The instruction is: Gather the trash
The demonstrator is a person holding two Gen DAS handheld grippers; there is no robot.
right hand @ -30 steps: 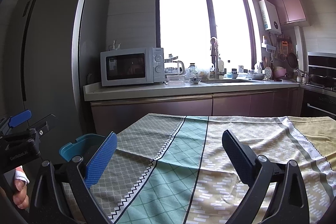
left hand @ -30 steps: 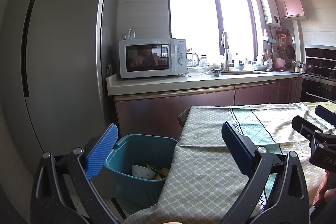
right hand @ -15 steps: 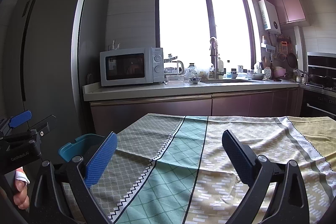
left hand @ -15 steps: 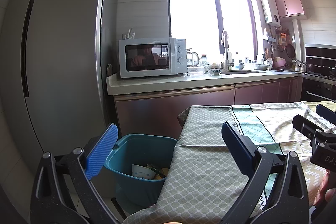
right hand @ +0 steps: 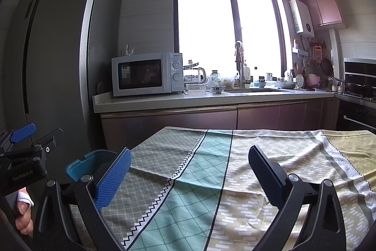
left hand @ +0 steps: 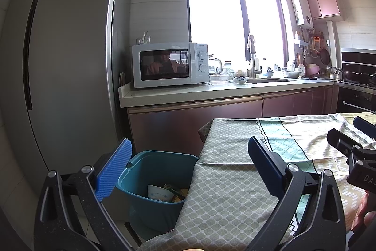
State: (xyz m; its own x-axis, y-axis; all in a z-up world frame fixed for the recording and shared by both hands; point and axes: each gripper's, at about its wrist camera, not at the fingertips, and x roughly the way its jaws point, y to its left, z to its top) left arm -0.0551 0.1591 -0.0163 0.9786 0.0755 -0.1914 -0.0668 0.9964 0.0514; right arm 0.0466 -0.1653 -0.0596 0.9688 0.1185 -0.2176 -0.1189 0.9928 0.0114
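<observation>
Nearest the lens in the left wrist view, the left claw stands with its blue pads spread wide and nothing between them, poised over the left edge of the patterned cloth that covers the tabletop. Just beyond its left pad, at about 8 o'clock from the cloth's corner, a teal trash bin sits on the floor touching the hanging cloth, with a paper cup and wrappers inside (the small pieces are hard to tell apart). The right claw is likewise spread apart and empty, hovering above the middle of the cloth, whose surface looks bare. Farther off at 12 o'clock, a white microwave rests on the kitchen counter beside a tall grey refrigerator, under a bright window.
</observation>
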